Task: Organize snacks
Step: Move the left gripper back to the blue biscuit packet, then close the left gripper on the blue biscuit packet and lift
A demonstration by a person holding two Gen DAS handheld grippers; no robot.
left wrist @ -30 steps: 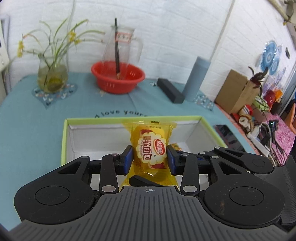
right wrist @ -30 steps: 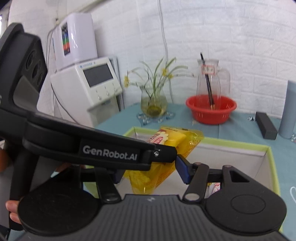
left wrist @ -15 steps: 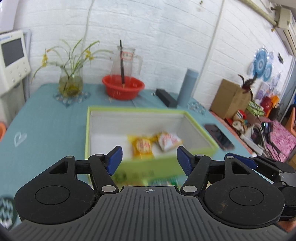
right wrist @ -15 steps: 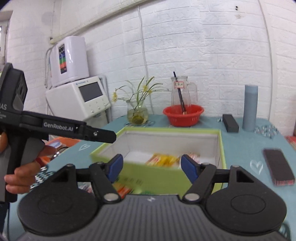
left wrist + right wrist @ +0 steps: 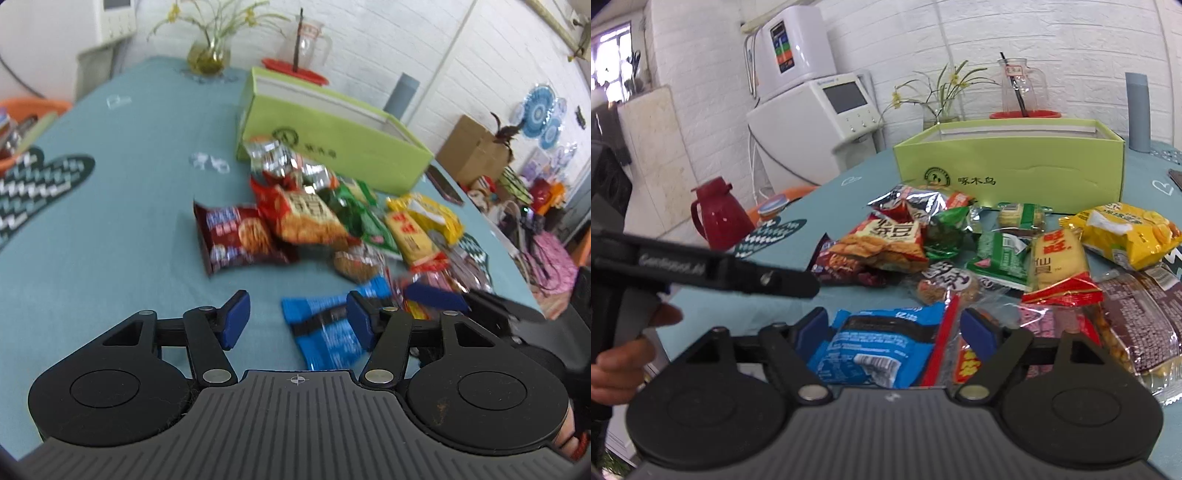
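The left gripper (image 5: 293,319) is closing on nothing; its pads are unclenched, the blue packet (image 5: 325,334) lying below toward its right finger. The right gripper (image 5: 895,330) is opening, released, above that blue packet (image 5: 875,343). The snack pile (image 5: 997,251) spreads toward twelve o'clock, and the green box (image 5: 1012,166) stands beyond it.

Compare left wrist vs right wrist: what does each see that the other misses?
Left wrist only: cardboard box and the blue wall decorations to the right.

Right wrist only: white appliance with a screen, red jug, and the hand holding the other gripper.

Both: green box, blue packet, the snack pile including the yellow pack, flower vase, grey cylinder. Neither gripper holds anything: left gripper closing, right gripper opening.
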